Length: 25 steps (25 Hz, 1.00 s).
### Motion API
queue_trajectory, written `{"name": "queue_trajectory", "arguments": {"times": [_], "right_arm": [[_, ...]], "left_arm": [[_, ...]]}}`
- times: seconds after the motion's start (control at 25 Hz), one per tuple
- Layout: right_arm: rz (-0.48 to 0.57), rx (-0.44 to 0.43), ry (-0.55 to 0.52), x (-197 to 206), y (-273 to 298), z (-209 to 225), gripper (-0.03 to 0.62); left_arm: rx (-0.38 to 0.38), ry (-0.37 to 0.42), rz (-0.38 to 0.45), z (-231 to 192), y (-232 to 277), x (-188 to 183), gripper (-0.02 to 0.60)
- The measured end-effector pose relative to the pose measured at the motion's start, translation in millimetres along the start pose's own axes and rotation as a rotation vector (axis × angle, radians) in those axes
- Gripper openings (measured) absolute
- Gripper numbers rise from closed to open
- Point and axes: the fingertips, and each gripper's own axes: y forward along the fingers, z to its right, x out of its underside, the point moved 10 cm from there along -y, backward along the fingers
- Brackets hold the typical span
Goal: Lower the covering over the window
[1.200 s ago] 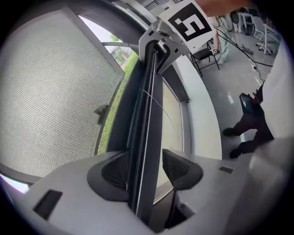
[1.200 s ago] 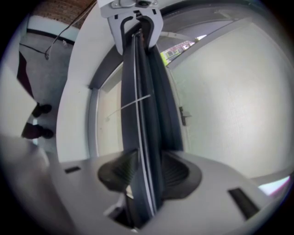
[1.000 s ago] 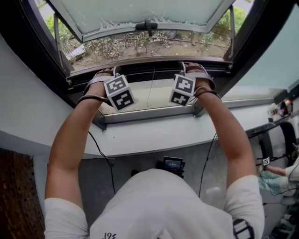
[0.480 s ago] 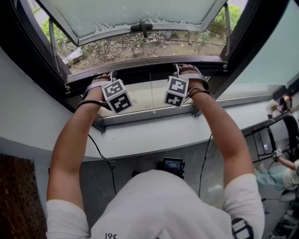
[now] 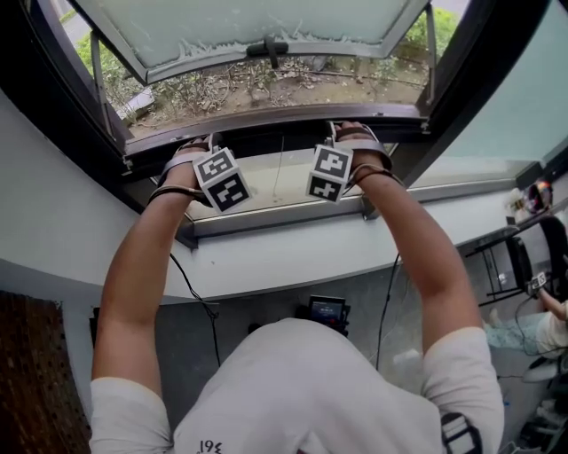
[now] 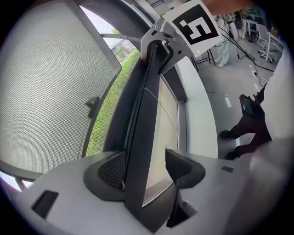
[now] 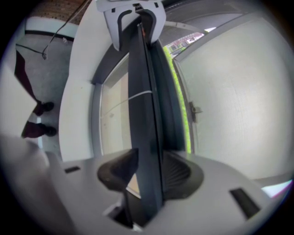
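Since the earlier frames the left claw (image 6: 147,169) has been spreading its jaws, while both hands stay where they were at the foot of the window. Nearest, the person's arms (image 5: 133,275) reach out over the white sill (image 5: 293,257). A dark bar (image 6: 148,101) runs between the two claws; I take it for the bottom rail of the covering. It stands between the left claw's jaws, lying against the outer pad, with a clear gap to the inner one, so that claw no longer grips it. The right claw (image 7: 151,170) has both pads pressed on the same bar and holds it. On the room side of the bar lies a pale panel (image 5: 288,199) with a thin cord (image 5: 279,173) across it. Beyond the bar the window pane (image 5: 266,22) is swung outward, its handle (image 5: 268,49) on the lower edge, and the ground (image 5: 266,89) outside shows plainly. With the bar this low, the pull looks finished or nearly so. The right claw has yet to let go. I cannot make out the covering's sheet itself, so I cannot tell whether it spans the opening.
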Motion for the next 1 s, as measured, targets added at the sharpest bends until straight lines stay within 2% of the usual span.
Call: {"name": "queue_trajectory", "arguments": {"times": [0.2, 0.64, 0.84, 1.0], "right_arm": [[0.006, 0.003, 0.007, 0.1, 0.4, -0.5, 0.163], [0.021, 0.067, 0.057, -0.5, 4.3, -0.6, 0.160], [0.024, 0.083, 0.027, 1.5, 4.0, 5.3, 0.106], [0.041, 0.073, 0.016, 4.0, 1.6, 5.8, 0.107]], "left_arm": [[-0.001, 0.002, 0.000, 0.4, 0.0, 0.5, 0.273], [-0.028, 0.006, 0.007, 0.6, 3.4, 2.1, 0.273], [-0.050, 0.025, 0.005, -0.3, 5.2, 0.1, 0.273], [-0.076, 0.037, 0.030, 1.0, 3.5, 2.2, 0.272]]}}
